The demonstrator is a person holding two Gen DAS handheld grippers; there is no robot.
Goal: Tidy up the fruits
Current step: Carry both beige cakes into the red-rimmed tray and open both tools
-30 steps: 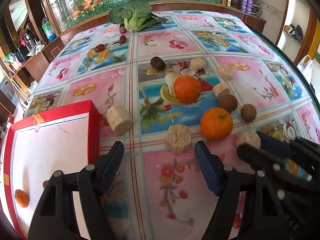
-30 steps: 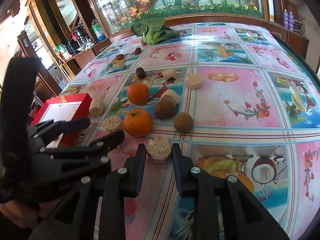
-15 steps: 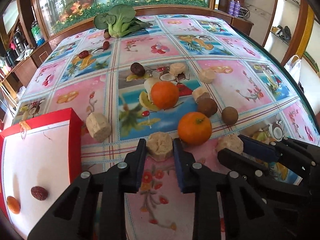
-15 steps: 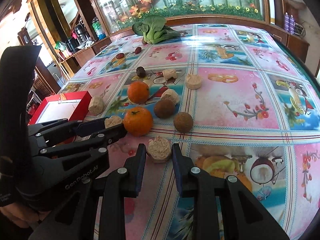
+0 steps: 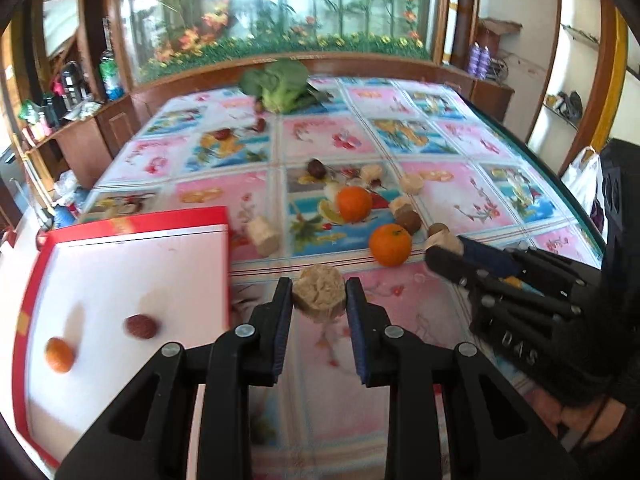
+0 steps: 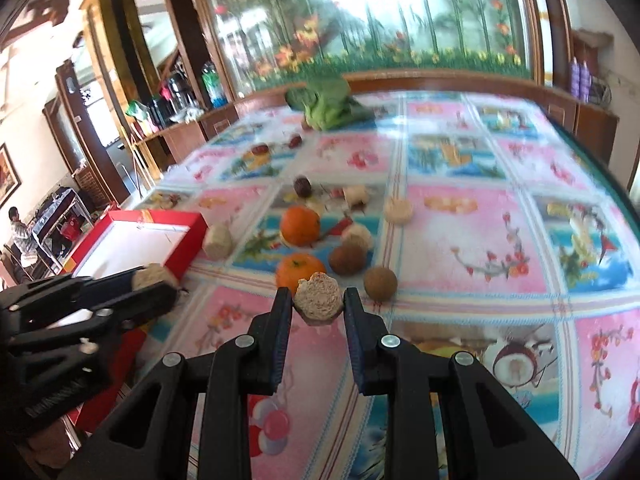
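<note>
Here, two hand-held grippers, each clamped on a beige, rough-sided round chunk. Left hand-held gripper (image 5: 319, 300) pinching its tan ridged piece (image 5: 319, 298) between blue-padded black fingers (image 5: 282, 312), raised clear of the flower-and-fruit patterned surface (image 5: 400, 312), just right of the red-rimmed white box (image 5: 132, 280). Inside that box, one small orange fruit (image 5: 59, 355) and one dark red date-like fruit (image 5: 140, 327), apart from each other. Right hand-held gripper (image 6: 318, 300) likewise pressed on a second beige crumbly-looking chunk (image 6: 319, 297), held above the cloth in front of the nearer orange tangerine (image 6: 294, 269). Beyond, on the surface: a second tangerine (image 6: 300, 225), two brown round fruits (image 6: 347, 258), several more pale chunks, a few dark red fruits, and a green leafy vegetable (image 6: 326, 106) at the far edge. Both views blurred. Seated person (image 6: 18, 227) far off at left in the right wrist view.
</note>
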